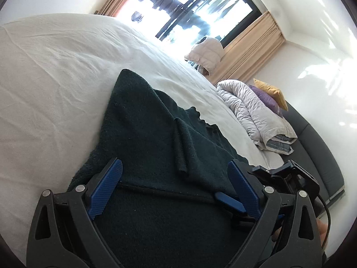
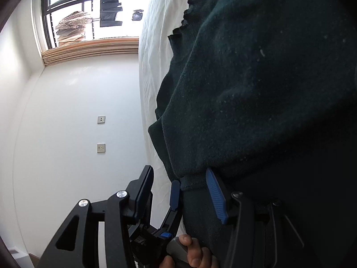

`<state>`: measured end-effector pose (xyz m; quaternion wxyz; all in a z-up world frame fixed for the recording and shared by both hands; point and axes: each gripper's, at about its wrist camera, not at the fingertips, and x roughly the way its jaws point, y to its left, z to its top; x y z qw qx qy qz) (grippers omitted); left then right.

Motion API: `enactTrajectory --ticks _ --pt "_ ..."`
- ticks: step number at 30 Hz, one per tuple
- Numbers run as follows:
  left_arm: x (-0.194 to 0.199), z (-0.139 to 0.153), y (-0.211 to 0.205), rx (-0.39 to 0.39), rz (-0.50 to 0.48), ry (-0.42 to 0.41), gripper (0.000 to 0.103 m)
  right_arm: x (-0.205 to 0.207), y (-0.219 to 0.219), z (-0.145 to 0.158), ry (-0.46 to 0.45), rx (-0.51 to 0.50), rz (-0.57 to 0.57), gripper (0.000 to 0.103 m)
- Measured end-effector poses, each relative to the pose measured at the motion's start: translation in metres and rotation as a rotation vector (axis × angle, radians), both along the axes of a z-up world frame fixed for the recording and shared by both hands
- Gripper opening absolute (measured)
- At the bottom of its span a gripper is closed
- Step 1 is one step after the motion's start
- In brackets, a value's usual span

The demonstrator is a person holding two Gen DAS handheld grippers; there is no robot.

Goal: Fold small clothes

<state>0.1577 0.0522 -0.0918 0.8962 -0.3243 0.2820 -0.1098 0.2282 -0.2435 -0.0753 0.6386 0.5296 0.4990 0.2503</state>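
Lying on the white bed (image 1: 55,71), the dark green sweater (image 1: 145,134) runs lengthwise away from the left gripper (image 1: 176,178), whose jaws stand spread over it, unclenched. Right gripper (image 2: 178,189) spans a sweater fold; grasp unclear.

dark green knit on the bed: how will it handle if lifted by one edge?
Probably floppy: the dark green knit drapes in soft folds over the white bed sheet and bunches between the left gripper pads. Likely grippy rather than slippery, given its fuzzy, pilled surface. It looks thick, so it may sag heavily from the right gripper.
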Motion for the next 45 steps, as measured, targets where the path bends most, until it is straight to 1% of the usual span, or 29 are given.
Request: enactTrajectory --ticks 3,5,7,10,14,19,21,22,23,24,25,26,27,30,31,32,33,34,35,36,37,38,40,41,43,44,45 --pt "-0.001 0.000 0.003 -0.001 0.002 -0.004 0.097 0.008 0.006 -0.006 0.012 -0.009 -0.006 0.036" --pt "0.000 0.000 0.003 -0.008 0.002 -0.008 0.097 0.012 0.012 -0.010 0.023 -0.011 -0.012 0.020" --pt "0.001 0.000 0.001 -0.006 0.003 -0.008 0.097 0.010 0.011 -0.014 0.026 -0.017 -0.012 0.010" --pt "0.000 0.000 0.001 -0.012 0.004 -0.013 0.097 0.002 0.009 -0.010 -0.012 -0.030 -0.015 0.010" --pt "0.001 0.000 0.001 -0.014 0.005 -0.013 0.097 -0.010 0.013 -0.009 -0.037 -0.036 -0.023 0.010" --pt "0.002 0.004 0.000 -0.005 0.006 -0.009 0.097 -0.005 0.012 -0.011 -0.039 -0.033 -0.006 0.010" --pt "0.002 0.013 -0.002 0.010 0.021 0.001 0.097 -0.005 0.015 -0.009 -0.021 -0.029 0.006 0.015" --pt "0.000 0.019 -0.002 0.012 0.027 -0.007 0.097 -0.008 0.013 -0.005 -0.006 -0.028 0.016 0.027" --pt "0.000 0.027 -0.003 0.018 0.032 -0.019 0.097 -0.015 0.010 0.002 -0.016 -0.038 0.028 0.042" --pt "0.001 0.034 -0.006 0.024 0.029 -0.026 0.097 -0.023 0.003 0.014 -0.056 -0.079 0.024 0.045" --pt "0.005 0.040 -0.011 0.036 0.017 -0.029 0.097 -0.031 -0.005 0.025 -0.095 -0.119 0.011 0.045" --pt "0.010 0.046 -0.018 0.059 0.000 -0.032 0.097 -0.038 -0.015 0.035 -0.126 -0.140 0.000 0.045" --pt "0.018 0.050 -0.026 0.090 -0.021 -0.032 0.097 -0.041 -0.026 0.041 -0.146 -0.132 -0.014 0.045" --pt "0.044 0.054 -0.054 0.178 -0.064 0.002 0.097 -0.033 -0.066 0.056 -0.201 -0.158 -0.087 0.045" --pt "0.051 0.055 -0.061 0.199 -0.075 0.009 0.097 -0.026 -0.080 0.057 -0.208 -0.141 -0.112 0.045" --pt "0.058 0.054 -0.072 0.238 -0.090 0.016 0.097 -0.017 -0.092 0.055 -0.210 -0.112 -0.137 0.045" --pt "0.064 0.050 -0.083 0.304 -0.102 0.042 0.097 -0.008 -0.101 0.053 -0.217 -0.084 -0.152 0.045" --pt "0.070 0.042 -0.092 0.369 -0.112 0.085 0.097 0.002 -0.110 0.049 -0.225 -0.066 -0.163 0.045" --pt "0.078 0.027 -0.098 0.421 -0.119 0.152 0.096 0.011 -0.120 0.042 -0.218 -0.074 -0.178 0.045" --pt "0.082 0.013 -0.097 0.414 -0.122 0.186 0.095 0.025 -0.138 0.028 -0.167 -0.142 -0.213 0.045" --pt "0.083 0.011 -0.095 0.396 -0.118 0.181 0.095 0.025 -0.138 0.028 -0.167 -0.142 -0.213 0.044" --pt "0.084 0.012 -0.095 0.394 -0.116 0.184 0.095 0.030 -0.148 0.021 -0.157 -0.157 -0.230 0.030" --pt "0.086 0.010 -0.101 0.439 -0.124 0.199 0.095 0.032 -0.174 0.011 -0.147 -0.164 -0.284 0.021" --pt "0.085 0.010 -0.104 0.457 -0.124 0.199 0.095 0.030 -0.189 0.008 -0.150 -0.148 -0.320 0.021" --pt "0.085 0.008 -0.104 0.457 -0.122 0.198 0.095 0.025 -0.219 0.004 -0.166 -0.096 -0.388 0.019" --pt "0.085 0.008 -0.104 0.459 -0.122 0.198 0.096 0.024 -0.233 0.004 -0.169 -0.097 -0.408 0.015" --pt "0.087 0.007 -0.105 0.461 -0.122 0.198 0.096 0.022 -0.244 0.007 -0.176 -0.130 -0.429 0.015"
